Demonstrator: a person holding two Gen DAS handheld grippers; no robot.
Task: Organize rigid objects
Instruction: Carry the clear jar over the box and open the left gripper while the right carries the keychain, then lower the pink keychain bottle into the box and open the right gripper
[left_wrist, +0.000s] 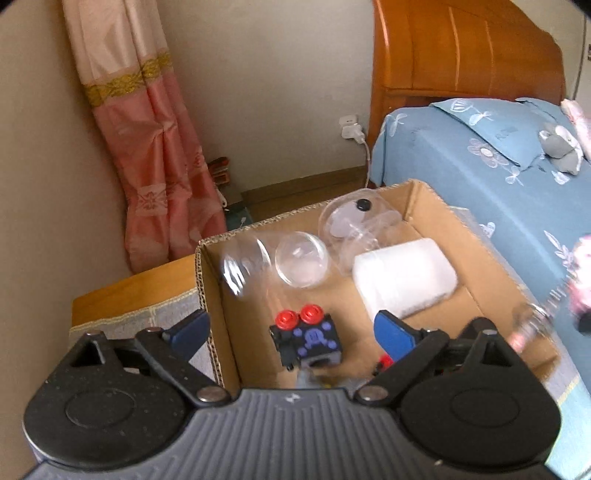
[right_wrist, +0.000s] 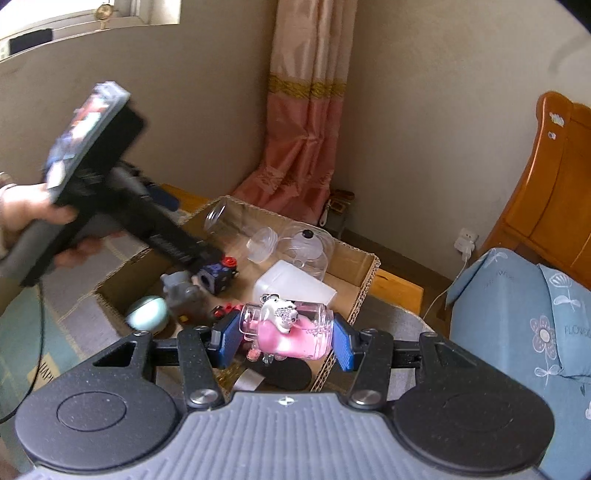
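Right hand-held gripper (right_wrist: 282, 338) clamped on pink glitter bottle (right_wrist: 286, 332) (dog charm on top); left hand-held gripper (left_wrist: 291, 330) spread wide over cardboard box (left_wrist: 218, 291), empty.
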